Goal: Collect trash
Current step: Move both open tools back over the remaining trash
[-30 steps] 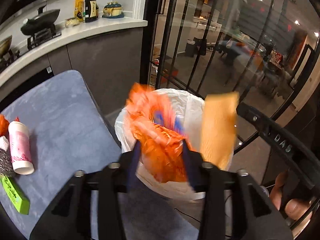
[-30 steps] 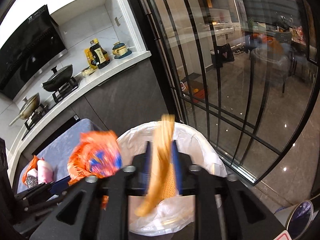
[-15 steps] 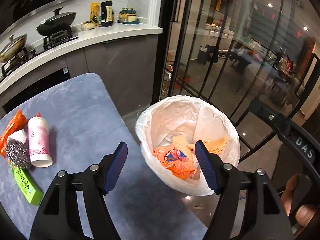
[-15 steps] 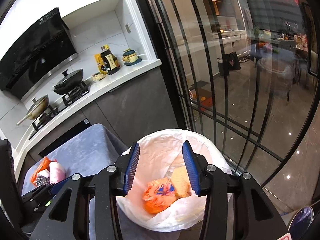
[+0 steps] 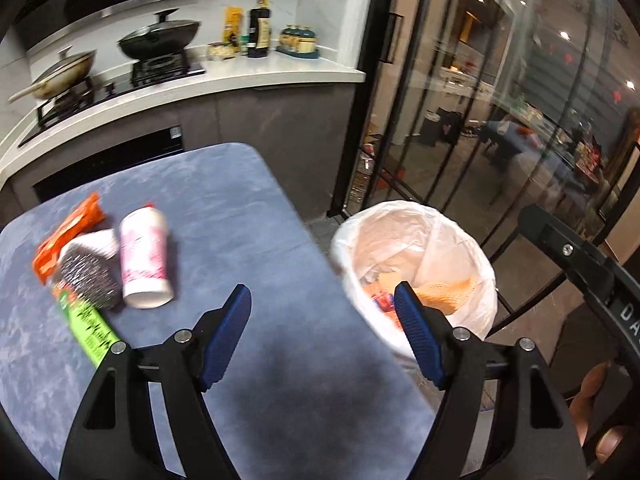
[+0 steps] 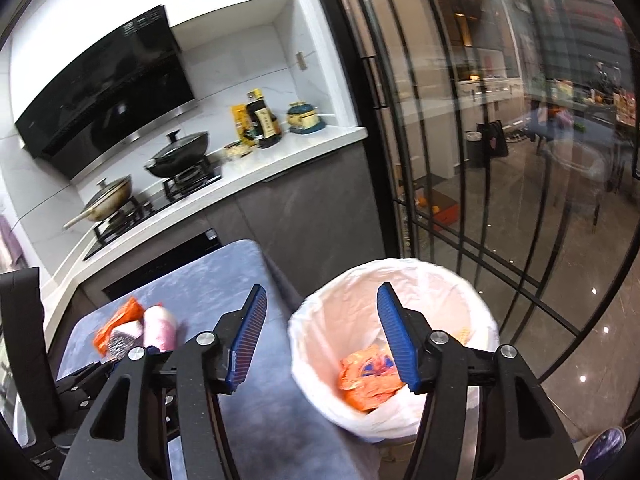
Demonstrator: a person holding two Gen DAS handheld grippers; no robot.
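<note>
Hovering empty with jaws apart, the left gripper (image 5: 322,326) and right gripper (image 6: 320,334) sit between drops; next comes reaching for the pink bottle (image 5: 144,260) on the table (image 5: 248,200), then the bin (image 6: 400,276).

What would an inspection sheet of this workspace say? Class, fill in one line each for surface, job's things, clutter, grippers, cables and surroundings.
Surface: blue-grey table, rounded corner, beside the bin.
Job's things: white-lined trash bin holds an orange wrapper and an orange mesh piece. On the table lie a pink-and-white cup on its side, a steel scourer, an orange packet and a green box.
Clutter: nothing seen beyond those.
Grippers: left gripper open, empty; right gripper open, empty.
Cables: nothing seen.
Surroundings: counter with a black wok, bottles, glass doors.
</note>
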